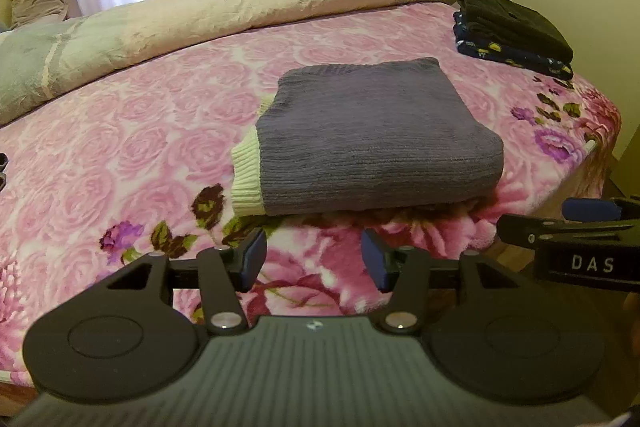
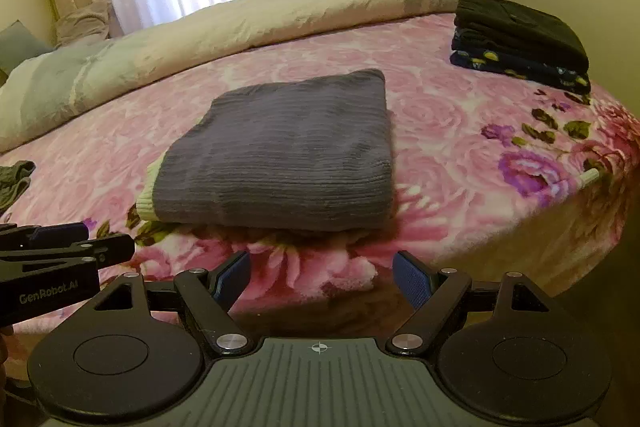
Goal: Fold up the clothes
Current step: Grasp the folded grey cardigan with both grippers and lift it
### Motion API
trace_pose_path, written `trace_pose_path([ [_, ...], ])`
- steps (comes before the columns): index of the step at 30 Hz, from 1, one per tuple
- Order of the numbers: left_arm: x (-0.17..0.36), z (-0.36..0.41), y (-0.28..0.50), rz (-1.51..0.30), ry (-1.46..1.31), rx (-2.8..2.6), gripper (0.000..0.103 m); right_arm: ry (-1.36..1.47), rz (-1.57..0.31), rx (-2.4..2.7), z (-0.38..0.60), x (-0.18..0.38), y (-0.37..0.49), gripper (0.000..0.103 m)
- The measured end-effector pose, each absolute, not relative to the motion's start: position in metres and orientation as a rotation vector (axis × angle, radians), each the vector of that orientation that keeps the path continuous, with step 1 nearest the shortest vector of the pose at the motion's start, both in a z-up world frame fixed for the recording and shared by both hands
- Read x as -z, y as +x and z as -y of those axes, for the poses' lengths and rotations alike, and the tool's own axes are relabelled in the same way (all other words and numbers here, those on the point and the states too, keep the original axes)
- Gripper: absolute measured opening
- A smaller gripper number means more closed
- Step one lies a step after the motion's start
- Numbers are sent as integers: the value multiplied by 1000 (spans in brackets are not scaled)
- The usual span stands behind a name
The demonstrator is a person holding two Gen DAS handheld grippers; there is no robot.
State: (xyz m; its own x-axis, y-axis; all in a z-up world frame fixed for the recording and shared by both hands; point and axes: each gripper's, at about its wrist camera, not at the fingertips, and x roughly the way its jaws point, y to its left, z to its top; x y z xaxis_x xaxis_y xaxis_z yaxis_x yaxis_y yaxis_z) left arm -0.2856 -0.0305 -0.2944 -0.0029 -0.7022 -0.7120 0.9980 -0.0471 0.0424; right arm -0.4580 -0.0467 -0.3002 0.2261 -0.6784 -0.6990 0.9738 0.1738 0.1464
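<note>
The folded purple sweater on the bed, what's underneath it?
The purple sweater lies on the pink floral blanket, its cream ribbed edge sticking out at the left. Anything tucked within the folds is hidden.

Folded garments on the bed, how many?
3. Purple sweater mid-bed, near the front edge. Black garment stacked on a navy patterned one at the far right corner. More may be hidden in that stack.

Each handheld black plastic two-finger gripper, the left gripper (image 1: 313, 259) and the right gripper (image 2: 321, 281), has a ribbed grey body marked with a small crosshair, two round black discs, silver pivot screws, blue textured finger pads (image 2: 412, 281), and white side lettering "DAS" and "GenRobot.AI".
</note>
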Motion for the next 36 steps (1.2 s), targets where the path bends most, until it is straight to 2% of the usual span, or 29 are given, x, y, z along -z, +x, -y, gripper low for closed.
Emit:
trace_pose_path([
  [12, 313, 43, -279, -659, 662, 1521, 54, 686, -569, 1252, 59, 312, -463, 81],
  [18, 318, 60, -230, -779, 518, 1533, 54, 719, -556, 1246, 69, 321, -483, 81],
  [21, 318, 77, -193, -884, 409, 1547, 57, 819, -458, 1233, 80, 327, -515, 81],
  [28, 334, 150, -126, -1043, 229, 1584, 64, 1149, -102, 1094, 131, 336, -590, 81],
  [36, 398, 233, -92, -1384, 127, 1602, 65, 1244, -82, 984, 204, 349, -586, 82],
])
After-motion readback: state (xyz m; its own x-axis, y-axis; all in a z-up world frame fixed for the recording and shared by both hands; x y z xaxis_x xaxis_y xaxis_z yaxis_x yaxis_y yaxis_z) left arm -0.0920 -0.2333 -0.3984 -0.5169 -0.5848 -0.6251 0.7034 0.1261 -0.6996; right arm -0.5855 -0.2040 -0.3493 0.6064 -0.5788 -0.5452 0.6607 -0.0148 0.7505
